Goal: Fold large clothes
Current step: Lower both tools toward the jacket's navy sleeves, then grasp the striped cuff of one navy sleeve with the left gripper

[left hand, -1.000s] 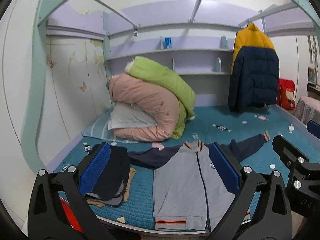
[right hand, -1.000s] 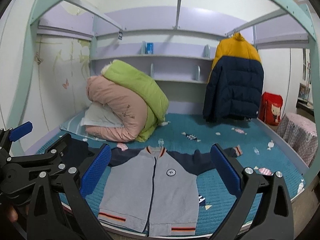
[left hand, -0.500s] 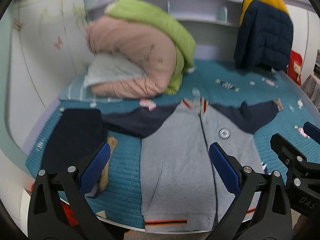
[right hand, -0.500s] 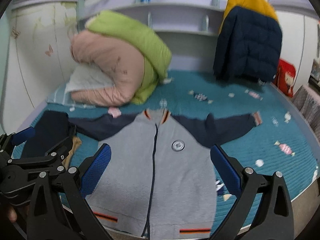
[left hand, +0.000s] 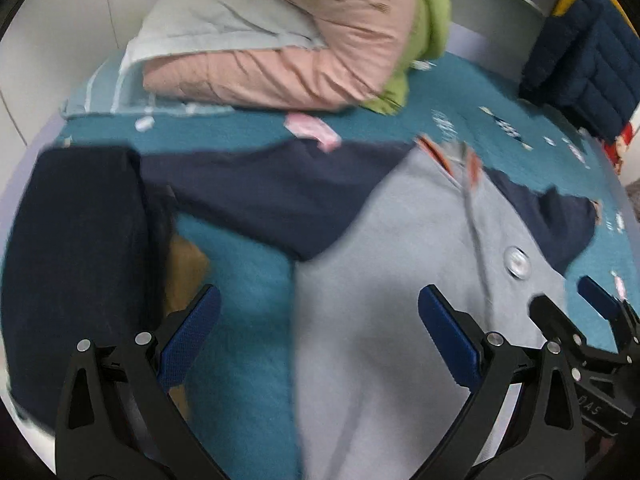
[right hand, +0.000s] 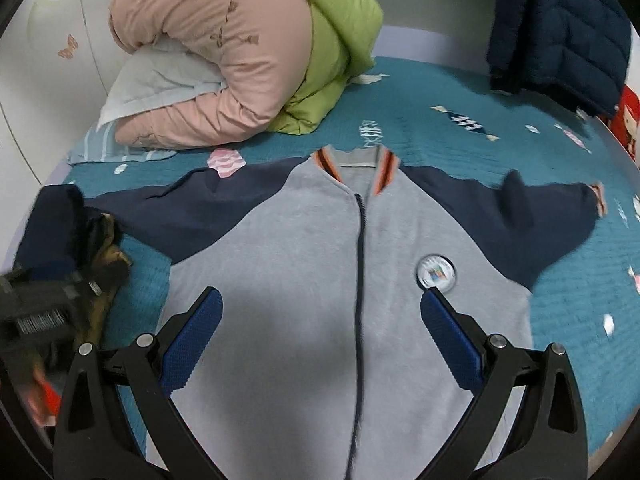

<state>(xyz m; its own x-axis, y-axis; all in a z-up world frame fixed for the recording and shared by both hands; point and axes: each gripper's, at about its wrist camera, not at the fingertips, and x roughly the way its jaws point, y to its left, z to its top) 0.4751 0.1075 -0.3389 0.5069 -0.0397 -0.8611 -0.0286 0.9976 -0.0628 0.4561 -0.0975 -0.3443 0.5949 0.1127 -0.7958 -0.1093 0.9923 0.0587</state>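
Note:
A grey zip jacket with navy sleeves, orange-striped collar and a round chest badge lies flat, front up, on the teal bedspread. It also shows in the left wrist view. My right gripper is open and empty, hovering over the jacket's lower body by the zip. My left gripper is open and empty over the jacket's left side edge and the bedspread. The left sleeve stretches toward a dark pile.
A pile of folded dark clothes lies at the bed's left edge, also in the right wrist view. A rolled pink and green duvet with a pillow sits at the back left. A navy puffer coat hangs at the back right.
Both grippers have moved forward and down toward the bed; the jacket now fills much more of each view. Both stay open. The jacket has not moved.

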